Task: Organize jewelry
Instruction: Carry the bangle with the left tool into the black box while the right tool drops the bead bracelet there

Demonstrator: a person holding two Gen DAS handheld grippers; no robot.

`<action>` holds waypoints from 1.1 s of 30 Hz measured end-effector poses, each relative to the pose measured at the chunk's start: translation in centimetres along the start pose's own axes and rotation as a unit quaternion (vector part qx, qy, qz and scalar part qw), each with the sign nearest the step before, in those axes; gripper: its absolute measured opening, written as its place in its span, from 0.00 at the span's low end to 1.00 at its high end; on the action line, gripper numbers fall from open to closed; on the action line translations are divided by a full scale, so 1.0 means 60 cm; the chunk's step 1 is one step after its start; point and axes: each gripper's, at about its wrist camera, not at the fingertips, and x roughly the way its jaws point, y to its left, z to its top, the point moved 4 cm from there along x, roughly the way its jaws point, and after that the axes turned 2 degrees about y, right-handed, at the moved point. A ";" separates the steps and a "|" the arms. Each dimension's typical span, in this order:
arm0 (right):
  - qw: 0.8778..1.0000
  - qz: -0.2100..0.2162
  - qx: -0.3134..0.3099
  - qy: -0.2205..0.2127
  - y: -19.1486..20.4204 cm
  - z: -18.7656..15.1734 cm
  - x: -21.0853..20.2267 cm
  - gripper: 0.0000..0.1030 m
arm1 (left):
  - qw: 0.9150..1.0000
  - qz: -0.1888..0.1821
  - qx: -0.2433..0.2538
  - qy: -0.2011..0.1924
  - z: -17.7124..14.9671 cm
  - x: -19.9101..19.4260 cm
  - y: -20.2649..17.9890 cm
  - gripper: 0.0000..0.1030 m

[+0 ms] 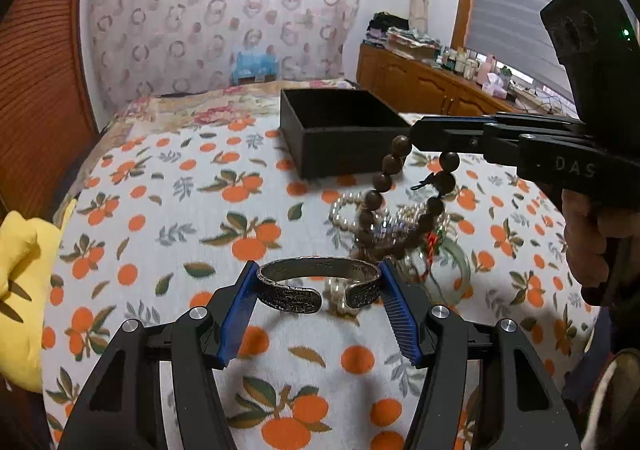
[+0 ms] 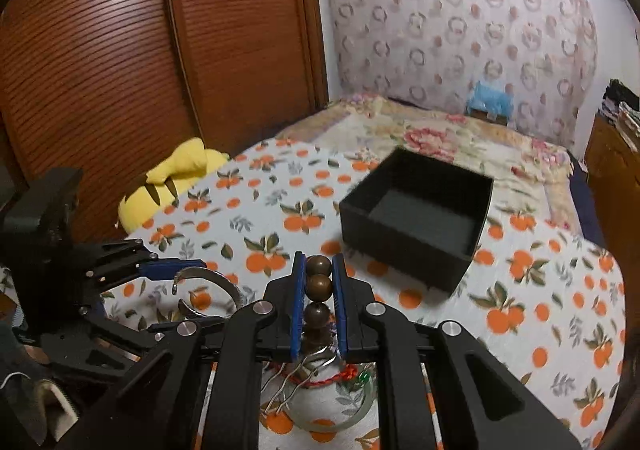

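Observation:
My left gripper (image 1: 318, 274) is shut on an engraved silver cuff bracelet (image 1: 316, 284), held above the orange-print cloth; the cuff also shows in the right wrist view (image 2: 212, 292). My right gripper (image 2: 319, 260) is shut on a brown wooden bead bracelet (image 2: 319, 284), which hangs from its fingers (image 1: 424, 134) in the left wrist view (image 1: 384, 186). A black open box (image 1: 340, 130) (image 2: 416, 218) sits empty on the bed beyond both grippers. A pile of pearl strands (image 1: 352, 210) and a pale green bangle (image 1: 460, 254) (image 2: 344, 426) lies on the cloth under the beads.
A yellow plush toy (image 1: 20, 290) (image 2: 172, 182) lies at the bed's left edge by the wooden wardrobe (image 2: 120, 50). A wooden dresser (image 1: 420, 82) with clutter stands at the right. A blue packet (image 1: 254, 66) rests by the patterned wall.

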 end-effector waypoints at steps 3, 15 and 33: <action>1.000 -0.001 0.000 -0.011 -0.010 0.017 -0.012 0.14 | 1.000 -0.002 0.005 -0.007 0.020 -0.002 0.000 0.56; 0.999 -0.017 0.005 -0.044 -0.085 0.102 -0.023 0.14 | 1.000 -0.005 0.016 -0.020 0.118 0.022 -0.001 0.56; 0.999 -0.019 0.042 0.004 -0.182 0.118 0.086 0.15 | 1.000 0.001 0.025 -0.006 0.220 0.119 0.014 0.56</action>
